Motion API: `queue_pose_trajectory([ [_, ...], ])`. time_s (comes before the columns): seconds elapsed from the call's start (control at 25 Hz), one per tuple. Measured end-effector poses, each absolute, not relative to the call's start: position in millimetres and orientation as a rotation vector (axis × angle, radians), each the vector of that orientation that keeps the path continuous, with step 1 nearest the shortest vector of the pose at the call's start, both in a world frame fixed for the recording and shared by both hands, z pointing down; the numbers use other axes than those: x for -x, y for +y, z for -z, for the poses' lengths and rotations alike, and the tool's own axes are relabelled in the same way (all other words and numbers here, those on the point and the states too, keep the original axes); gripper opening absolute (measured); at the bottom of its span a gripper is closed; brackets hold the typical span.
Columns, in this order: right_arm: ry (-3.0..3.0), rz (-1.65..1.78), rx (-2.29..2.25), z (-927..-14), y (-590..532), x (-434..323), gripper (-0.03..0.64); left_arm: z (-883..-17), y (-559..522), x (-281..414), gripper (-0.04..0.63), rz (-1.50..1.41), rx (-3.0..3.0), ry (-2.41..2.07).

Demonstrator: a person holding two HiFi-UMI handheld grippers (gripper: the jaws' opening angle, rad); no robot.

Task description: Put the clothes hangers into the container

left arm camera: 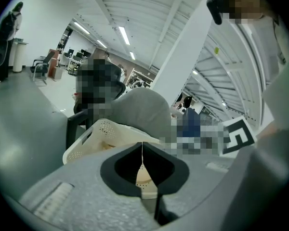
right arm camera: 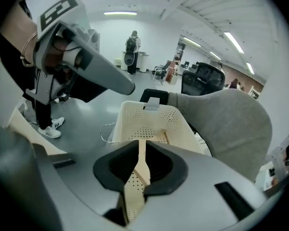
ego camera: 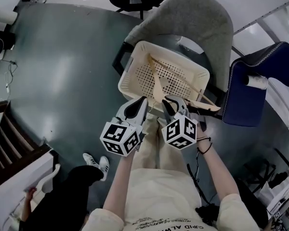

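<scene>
Starting w/ head view: surface & room? (A)

Glossy grey floor (ego camera: 62, 71), open to the left. Grey chair (ego camera: 202, 18) carries a cream perforated basket (ego camera: 135, 49) on its seat. Navy chair (ego camera: 245, 90) is just beside it on the right. White sneakers (ego camera: 97, 161) bottom left, well apart from the basket. (B)

Hangers? (A)

Wooden hanger (ego camera: 158, 83) lies in the basket, one end reaching the near rim & the right gripper (ego camera: 166, 99). Second hanger (ego camera: 207, 106) pokes out over the basket's right rim toward the navy chair. Left gripper (ego camera: 143, 99) is just beside the right one at the near rim, both above the person's legs. (B)

Left gripper view? (A)

Left gripper (left arm camera: 142, 146) jaws pressed together, nothing btwn them. Basket (left arm camera: 94, 136) low ahead, grey chair (left arm camera: 139, 109) rising behind it. Adds what head view lacks: white pillar (left arm camera: 183, 57), ceiling light strips (left arm camera: 123, 35), office chairs (left arm camera: 42, 64) far off. Right gripper's marker cube (left arm camera: 238, 136) shows at right. (B)

Right gripper view? (A)

Right gripper (right arm camera: 141, 143) is pinching the wooden hanger (right arm camera: 139, 170): its flat arm runs btwn the jaws into the basket (right arm camera: 135, 114). Only this view shows a wire hook (right arm camera: 105, 131) just outside the basket's left wall. Left gripper (right arm camera: 126, 86) is up left, apart from the basket. Person w/ backpack (right arm camera: 132, 44) stands far back, w/ open floor (right arm camera: 82, 109) btwn. (B)
</scene>
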State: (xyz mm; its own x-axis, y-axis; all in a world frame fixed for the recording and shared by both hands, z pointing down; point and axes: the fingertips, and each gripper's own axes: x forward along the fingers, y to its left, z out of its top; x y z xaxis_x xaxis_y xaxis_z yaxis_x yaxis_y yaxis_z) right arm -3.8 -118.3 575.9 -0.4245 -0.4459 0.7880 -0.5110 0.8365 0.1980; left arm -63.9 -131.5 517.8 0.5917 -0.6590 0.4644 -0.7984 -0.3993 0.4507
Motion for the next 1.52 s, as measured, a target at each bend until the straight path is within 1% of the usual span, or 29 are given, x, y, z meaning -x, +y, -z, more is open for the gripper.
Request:
queue_pose_trajectory([
  [0.16,-2.118,-0.239,-0.8,-553,-121,-2,0.017,-499,-129,58,0.023,-0.254,-2.213,-1.136],
  [0.32,-2.176,-0.439,-0.892,-527,-124,-8,0.015,-479,-129,52,0.023,-0.25,-2.258,-1.113],
  [0.64,-2.336,-0.653,-1.051,-466,-138,-19,0.005,-435,-135,45,0.023,-0.241,-2.357,-1.087],
  [1.16,-2.534,-0.714,-1.411,-359,-164,-59,0.003,-343,-168,48,0.023,-0.138,-2.542,-1.159],
  [1.52,-2.609,-0.583,-1.536,-308,-177,-73,0.003,-294,-173,50,0.023,-0.084,-2.654,-1.194],
])
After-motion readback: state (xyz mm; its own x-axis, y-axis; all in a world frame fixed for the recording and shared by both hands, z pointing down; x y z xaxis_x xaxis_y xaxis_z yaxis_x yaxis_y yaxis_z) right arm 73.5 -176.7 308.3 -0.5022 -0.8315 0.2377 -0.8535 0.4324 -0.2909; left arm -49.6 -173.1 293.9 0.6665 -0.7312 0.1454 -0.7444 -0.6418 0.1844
